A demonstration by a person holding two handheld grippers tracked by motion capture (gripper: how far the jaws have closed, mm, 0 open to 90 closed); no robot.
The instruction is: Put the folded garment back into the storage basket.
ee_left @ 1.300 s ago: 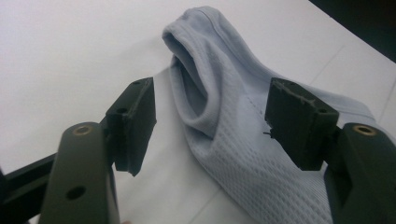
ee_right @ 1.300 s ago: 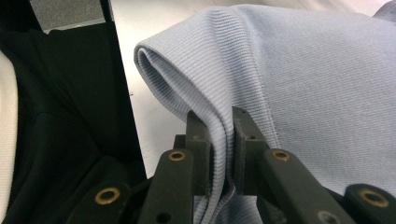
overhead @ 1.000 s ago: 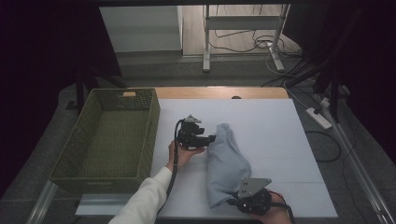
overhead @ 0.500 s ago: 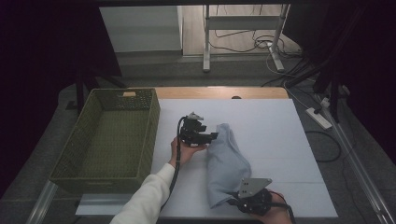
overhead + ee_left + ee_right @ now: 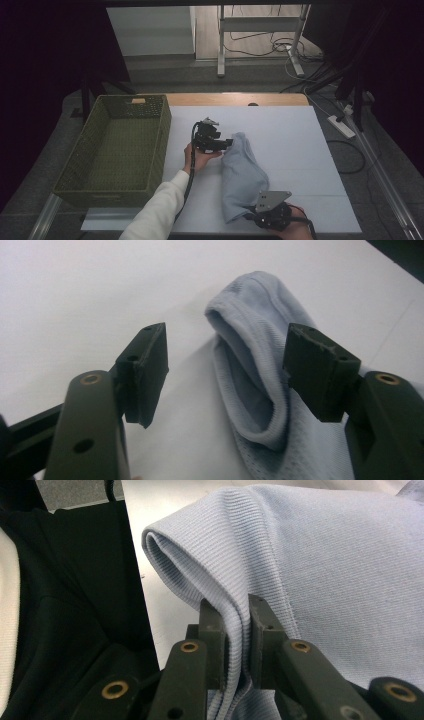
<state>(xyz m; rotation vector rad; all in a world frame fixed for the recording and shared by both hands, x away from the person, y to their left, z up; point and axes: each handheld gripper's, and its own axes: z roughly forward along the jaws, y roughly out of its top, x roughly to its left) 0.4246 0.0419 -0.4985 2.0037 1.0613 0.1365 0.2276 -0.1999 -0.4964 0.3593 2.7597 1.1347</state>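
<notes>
Pale blue knit garment (image 5: 240, 175), fine ribbed weave at the pinched edge (image 5: 220, 565), mesh-like texture on the far end (image 5: 260, 375). White table sheet (image 5: 290, 145). Olive-green woven basket (image 5: 112, 150). Black grippers, left (image 5: 227, 143) and right (image 5: 248, 215), brass-coloured rivets, grey plate on the right. White sleeve (image 5: 157, 210). Tan wooden table edge (image 5: 235, 99).
</notes>
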